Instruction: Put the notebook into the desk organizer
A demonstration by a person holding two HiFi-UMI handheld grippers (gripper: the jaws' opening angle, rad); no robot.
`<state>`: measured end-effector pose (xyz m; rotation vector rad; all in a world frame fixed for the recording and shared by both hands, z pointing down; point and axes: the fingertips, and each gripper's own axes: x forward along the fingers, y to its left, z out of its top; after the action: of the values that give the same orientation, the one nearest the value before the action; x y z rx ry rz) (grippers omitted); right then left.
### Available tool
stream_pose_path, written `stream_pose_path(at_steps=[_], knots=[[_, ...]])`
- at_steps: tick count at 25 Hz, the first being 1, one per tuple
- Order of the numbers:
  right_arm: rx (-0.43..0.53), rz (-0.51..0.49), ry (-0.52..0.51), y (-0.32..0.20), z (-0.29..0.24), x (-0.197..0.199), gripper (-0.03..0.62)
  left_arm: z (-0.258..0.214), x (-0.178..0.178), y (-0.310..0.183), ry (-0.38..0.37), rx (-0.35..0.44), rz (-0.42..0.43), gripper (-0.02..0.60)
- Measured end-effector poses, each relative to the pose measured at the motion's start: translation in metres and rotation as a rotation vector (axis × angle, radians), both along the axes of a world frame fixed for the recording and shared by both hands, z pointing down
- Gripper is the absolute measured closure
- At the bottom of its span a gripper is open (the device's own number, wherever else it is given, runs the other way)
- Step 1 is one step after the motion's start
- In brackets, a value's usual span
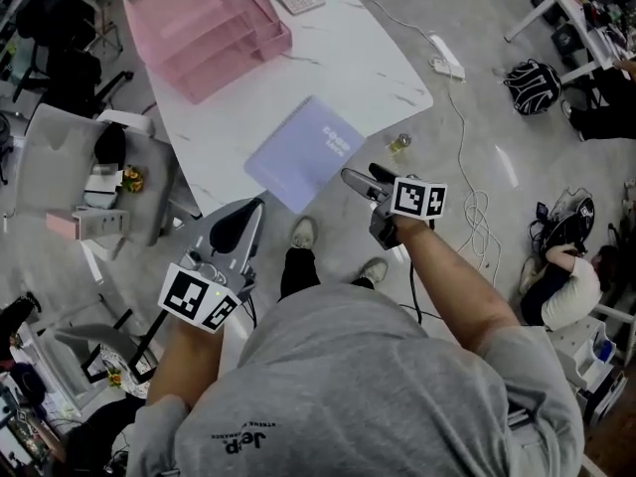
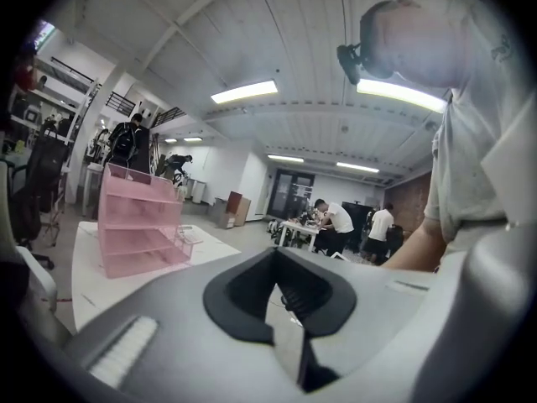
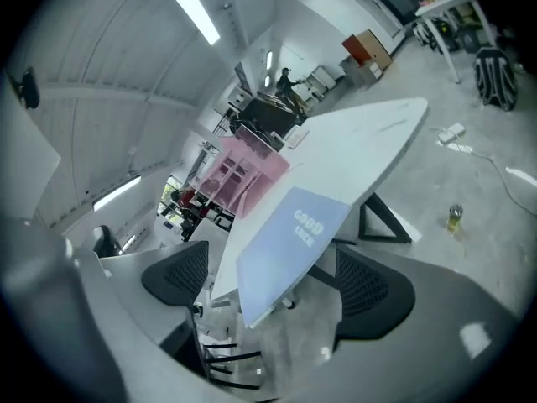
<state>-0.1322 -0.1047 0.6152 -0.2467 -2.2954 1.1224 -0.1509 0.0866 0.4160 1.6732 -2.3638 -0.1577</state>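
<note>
One lavender rectangular notebook (image 1: 305, 154) lies outside one pink plastic tiered desk organizer (image 1: 204, 28); left gripper (image 1: 256, 207) pinched together, right gripper (image 1: 363, 175) spread.

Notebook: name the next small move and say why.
Probably ease the open right hand-held gripper forward around the near edge of the notebook: it lies flat on the table, overhanging toward the empty jaws, ungrasped.

Notebook (image 1: 306, 153): is showing lavender, carrying white lettering.
Desk organizer (image 1: 204, 28): is glowing translucent pink.
Table (image 1: 378, 68): is showing white, carrying faint grey veins.
Left gripper (image 1: 256, 207): is wearing grey with black pads and black-and-white square markers.
Right gripper (image 1: 360, 172): is wearing matching grey, black and checkered markers.
Shirt (image 1: 378, 386): is showing grey, bearing dark print.
</note>
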Motion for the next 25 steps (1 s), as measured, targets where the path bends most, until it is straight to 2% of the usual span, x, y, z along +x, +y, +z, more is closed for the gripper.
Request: stream_pose_path(at_steps=[5, 11, 12, 13, 14, 16, 18, 19, 25], knots=[[-0.128, 0.074, 0.149, 0.02, 0.067, -0.019, 0.146, 0.019, -0.014, 0.028, 0.035, -0.025, -0.016, 0.526], [-0.209, 0.084, 0.218, 0.039, 0.099, -0.04, 0.155, 0.03, -0.029, 0.057, 0.066, -0.038, -0.053, 0.527], [-0.203, 0.096, 0.231, 0.038, 0.102, -0.042, 0.185, 0.031, -0.032, 0.06, 0.07, -0.038, -0.058, 0.526], [-0.189, 0.111, 0.244, 0.037, 0.104, -0.044, 0.262, 0.032, -0.034, 0.062, 0.075, -0.037, -0.062, 0.526], [-0.173, 0.12, 0.251, 0.035, 0.105, -0.045, 0.366, 0.033, -0.035, 0.064, 0.079, -0.036, -0.065, 0.527], [-0.145, 0.113, 0.246, 0.035, 0.099, -0.048, 0.453, 0.034, -0.039, 0.065, 0.087, -0.031, -0.07, 0.526], [-0.107, 0.078, 0.231, 0.037, 0.086, -0.052, 0.539, 0.035, -0.042, 0.066, 0.093, -0.024, -0.076, 0.526], [-0.08, 0.05, 0.222, 0.037, 0.077, -0.053, 0.559, 0.034, -0.043, 0.065, 0.095, -0.021, -0.079, 0.527], [0.116, -0.248, 0.105, 0.042, 0.005, -0.059, 0.562, 0.026, -0.049, 0.06, 0.088, 0.015, -0.091, 0.526]])
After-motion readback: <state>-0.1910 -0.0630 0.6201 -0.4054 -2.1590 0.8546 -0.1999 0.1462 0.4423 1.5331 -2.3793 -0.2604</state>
